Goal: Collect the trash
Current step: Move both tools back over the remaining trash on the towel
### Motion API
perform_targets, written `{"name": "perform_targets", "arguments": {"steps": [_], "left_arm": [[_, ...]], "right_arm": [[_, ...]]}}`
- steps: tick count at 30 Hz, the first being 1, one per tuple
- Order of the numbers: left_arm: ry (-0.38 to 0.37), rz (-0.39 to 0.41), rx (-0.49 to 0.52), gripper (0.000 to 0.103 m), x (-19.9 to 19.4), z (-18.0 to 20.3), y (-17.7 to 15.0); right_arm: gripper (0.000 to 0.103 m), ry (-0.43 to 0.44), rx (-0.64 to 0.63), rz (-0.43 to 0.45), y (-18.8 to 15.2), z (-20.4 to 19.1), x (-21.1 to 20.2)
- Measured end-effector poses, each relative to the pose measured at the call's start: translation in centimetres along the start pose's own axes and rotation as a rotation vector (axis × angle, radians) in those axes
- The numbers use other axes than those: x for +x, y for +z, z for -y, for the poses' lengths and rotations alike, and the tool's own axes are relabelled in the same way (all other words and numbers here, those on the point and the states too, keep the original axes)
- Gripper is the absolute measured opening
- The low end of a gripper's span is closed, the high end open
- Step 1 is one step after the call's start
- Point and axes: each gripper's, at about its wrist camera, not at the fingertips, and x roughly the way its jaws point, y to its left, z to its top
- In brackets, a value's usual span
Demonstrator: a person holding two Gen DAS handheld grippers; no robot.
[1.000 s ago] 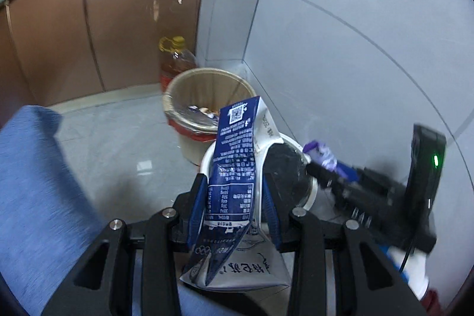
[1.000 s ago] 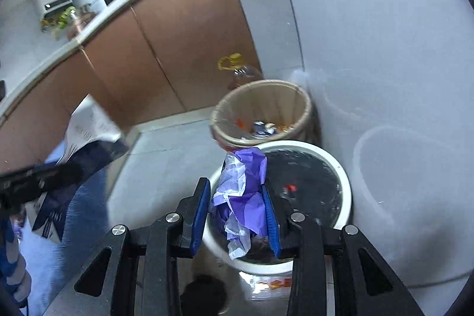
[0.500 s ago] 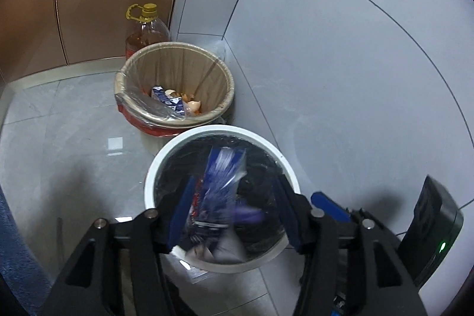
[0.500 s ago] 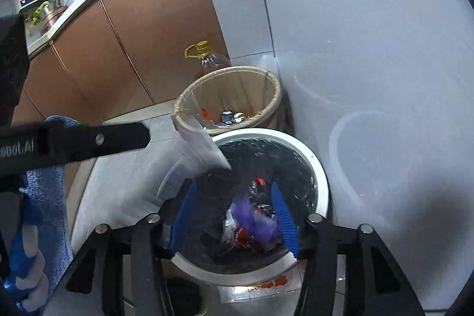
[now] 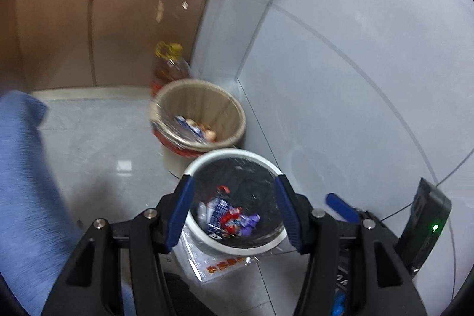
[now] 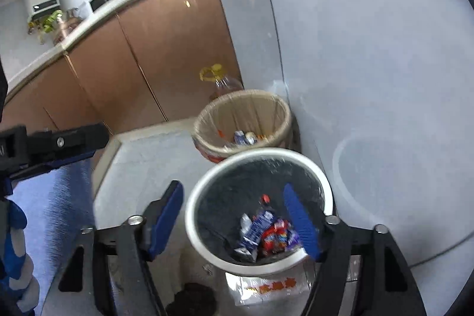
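Since a second ago I had let go of both items: my left gripper point(image 5: 234, 215) had been clamped on a blue carton and my right gripper point(image 6: 237, 221) on a purple wrapper, and now both had jaws spread wide with nothing between them. The carton point(image 6: 256, 230) and purple wrapper point(image 5: 248, 222) lay among the trash at the bottom of the white bin point(image 5: 201, 165) with the black liner, just below both grippers. Half a second back they were mid-drop and blurred. Behind it, touching or nearly so, stood the tan bin point(image 5: 228, 111), holding scraps I couldn't identify. An oil bottle point(image 5: 171, 67) sat behind that bin, lower part hidden. Both views were motion-blurred. Printed plastic point(image 6: 266, 286) under the white bin's near side was partly covered; text unreadable.
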Motion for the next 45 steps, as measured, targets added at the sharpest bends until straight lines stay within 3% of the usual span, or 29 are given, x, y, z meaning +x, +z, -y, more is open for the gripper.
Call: {"name": "perform_targets", "arguments": {"steps": [7,13,16,19,23,30,36,45], "left_arm": [[0.063,0.172,0.023,0.054,-10.3,-0.2,-1.2],[0.113,0.334,0.025,0.068,-19.0,-0.7,-3.4],[0.125,0.36,0.027,0.068,-22.7,-1.2,-4.4],[0.145,0.387,0.026,0.078,-26.2,-1.8,-5.8],[0.169,0.429,0.014,0.079,-30.1,-2.6,-7.5],[0.235,0.467,-0.025,0.079,-35.3,-5.3,-11.1],[0.277,0.466,-0.102,0.079,-37.4,-9.1,-14.6],[0.357,0.457,-0.213,0.079,-39.1,-17.2,-20.6]], "right_arm": [[0.103,0.024,-0.061,0.128,2.0,-4.6,-6.7],[0.103,0.069,-0.102,0.228,2.9,-8.3,-12.3],[0.103,0.1,-0.127,0.272,3.1,-10.0,-14.7],[0.103,0.161,-0.144,0.328,3.2,-11.8,-17.2],[0.103,0.231,-0.152,0.373,3.0,-13.8,-19.6],[0.103,0.34,-0.201,0.337,2.6,-17.6,-21.5],[0.103,0.401,-0.294,0.307,1.3,-21.3,-22.8],[0.103,0.498,-0.386,0.204,-0.1,-26.1,-20.0]]}}
